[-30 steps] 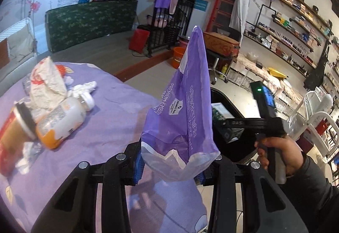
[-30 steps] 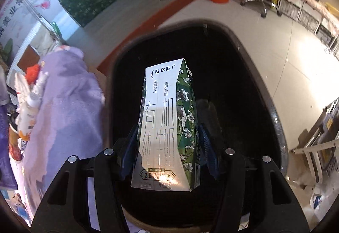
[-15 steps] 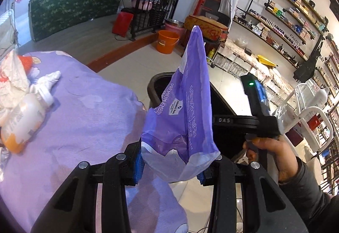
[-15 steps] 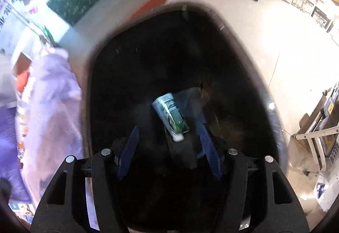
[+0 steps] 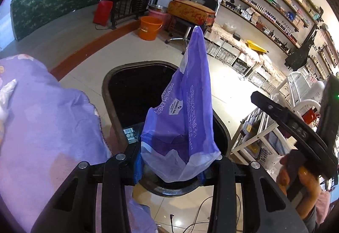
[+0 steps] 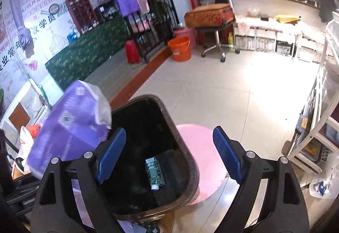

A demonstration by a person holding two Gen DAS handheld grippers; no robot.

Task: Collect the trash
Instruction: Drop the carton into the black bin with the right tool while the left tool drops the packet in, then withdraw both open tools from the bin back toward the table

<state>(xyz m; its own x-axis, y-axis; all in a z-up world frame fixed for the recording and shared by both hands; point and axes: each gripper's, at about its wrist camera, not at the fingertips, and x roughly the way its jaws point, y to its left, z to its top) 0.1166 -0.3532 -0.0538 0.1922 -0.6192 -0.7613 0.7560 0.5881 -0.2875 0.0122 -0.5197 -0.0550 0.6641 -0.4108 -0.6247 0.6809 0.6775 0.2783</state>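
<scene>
Jaws of the left gripper (image 5: 169, 167), narrowed and fitted with ribbed blue pads, pinch the lower edge of a crinkled purple plastic wrapper with white print (image 5: 182, 110); the thin film stands upright from the pads, tapers to a point toward 12 o'clock and turns translucent white along its torn bottom rim. In the left wrist view the wrapper hangs directly over a black plastic trash bin with rounded corners (image 5: 110, 84), whose dark, smooth opening fills the centre. A purple cloth-covered table (image 5: 48, 118), soft and creased, lies at 9 o'clock of the bin, just beside its rim. The right gripper (image 6: 169, 154) has its jaws opening and already wide, with nothing between the blue ridged pads (image 6: 227, 156); it hovers above the near edge of the bin, and its black body, held by a hand (image 5: 300, 186), shows at 4 o'clock in the left wrist view. Within the bin, seen from the right wrist view, a green-and-white milk carton (image 6: 154, 170) lies on its side on the dark floor, slightly crumpled. The wrapper appears at 9 o'clock in that view, blurred, touching the bin's left rim region. A flat pink round mat (image 6: 203, 156) lies on the glossy pale tiled floor (image 6: 243, 88) at 3 o'clock of the bin, partly under it.
</scene>
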